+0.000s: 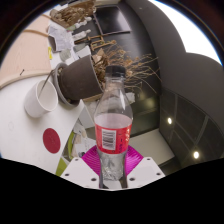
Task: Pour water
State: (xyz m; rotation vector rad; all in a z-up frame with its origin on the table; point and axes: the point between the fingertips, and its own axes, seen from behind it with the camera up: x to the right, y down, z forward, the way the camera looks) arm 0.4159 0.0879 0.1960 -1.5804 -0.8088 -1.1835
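One thing in hand: a clear plastic water bottle with a red label and a clear cap (113,125), standing upright between the jaws and lifted in front of the bench.
Jaws: the gripper (111,166) pinches the bottle low on its body, the magenta pads (91,160) pressing on it from both sides just under the label.
Fill: water level is hard to read through the clear wall; I judge it at least partly full, so moderately heavy, with weight that shifts when tipped.
Stiffness: thin plastic wall, likely to dent under a hard squeeze; the labelled band is probably the firmest place to hold.
Slip: smooth, possibly slick plastic; the low hold leaves a tall part above the jaws, so it may swing during a tilt.
Cap: seems to be on, in which case no water can leave until it comes off.
Receiver: a white ceramic cup (41,98) sits on the white bench (25,75), well to the left of the bottle and beyond it.
Neighbours: a dark round pot holding dry brown twigs (78,76) stands just beside the cup, behind the bottle's neck; a red round spot (51,140) marks the bench nearer the jaws.
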